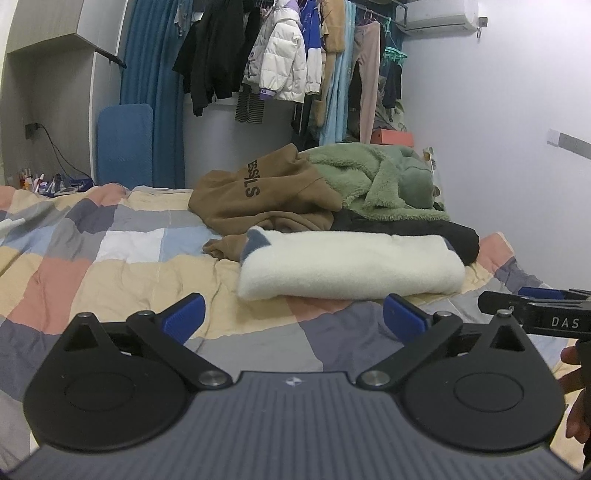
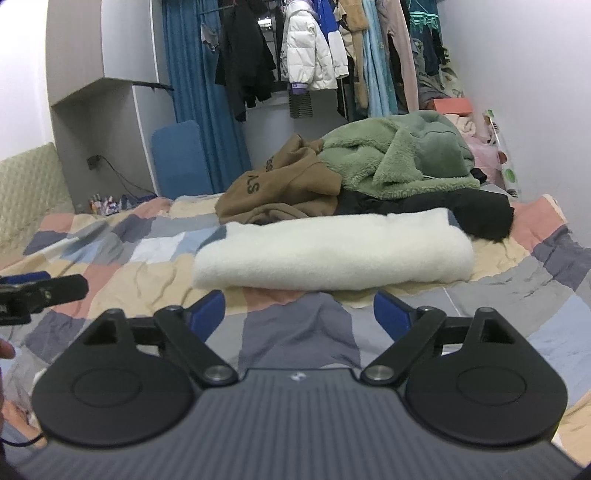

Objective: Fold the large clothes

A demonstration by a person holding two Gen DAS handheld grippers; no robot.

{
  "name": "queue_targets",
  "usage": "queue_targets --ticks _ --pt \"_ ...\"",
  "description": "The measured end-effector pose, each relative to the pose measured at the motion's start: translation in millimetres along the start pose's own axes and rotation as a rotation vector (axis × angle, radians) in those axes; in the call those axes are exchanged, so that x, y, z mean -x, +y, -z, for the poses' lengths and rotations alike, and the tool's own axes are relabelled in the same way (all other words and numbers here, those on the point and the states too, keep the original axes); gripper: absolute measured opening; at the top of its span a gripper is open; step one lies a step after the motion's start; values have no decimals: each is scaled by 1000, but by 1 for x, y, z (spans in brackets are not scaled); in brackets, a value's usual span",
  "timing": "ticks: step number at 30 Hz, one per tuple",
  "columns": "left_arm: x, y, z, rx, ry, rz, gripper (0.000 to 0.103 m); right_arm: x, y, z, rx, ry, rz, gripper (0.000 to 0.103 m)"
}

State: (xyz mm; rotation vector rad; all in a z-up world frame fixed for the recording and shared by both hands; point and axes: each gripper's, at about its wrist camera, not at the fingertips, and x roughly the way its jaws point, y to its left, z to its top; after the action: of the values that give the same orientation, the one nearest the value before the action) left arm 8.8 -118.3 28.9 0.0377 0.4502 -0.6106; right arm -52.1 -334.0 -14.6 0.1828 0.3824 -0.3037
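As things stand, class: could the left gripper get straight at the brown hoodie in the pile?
Probably not straight on. The left gripper, jaws open and empty, faces the folded white fleece, which lies in front of the brown hoodie. Passing over or left of the fleece looks free.

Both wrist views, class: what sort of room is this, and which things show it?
Most likely a bedroom: a bed with a patchwork quilt, a rail of hanging clothes, and a wall air conditioner.
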Motion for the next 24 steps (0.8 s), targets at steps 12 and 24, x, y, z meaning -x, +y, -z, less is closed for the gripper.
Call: queue_targets --ticks 12,24 --pt "3 3 1 -3 10 -11 103 2 0 -1 14 -8 39 89" --pt "7 8 1 -12 20 -14 103 4 2 0 19 -5 44 89"
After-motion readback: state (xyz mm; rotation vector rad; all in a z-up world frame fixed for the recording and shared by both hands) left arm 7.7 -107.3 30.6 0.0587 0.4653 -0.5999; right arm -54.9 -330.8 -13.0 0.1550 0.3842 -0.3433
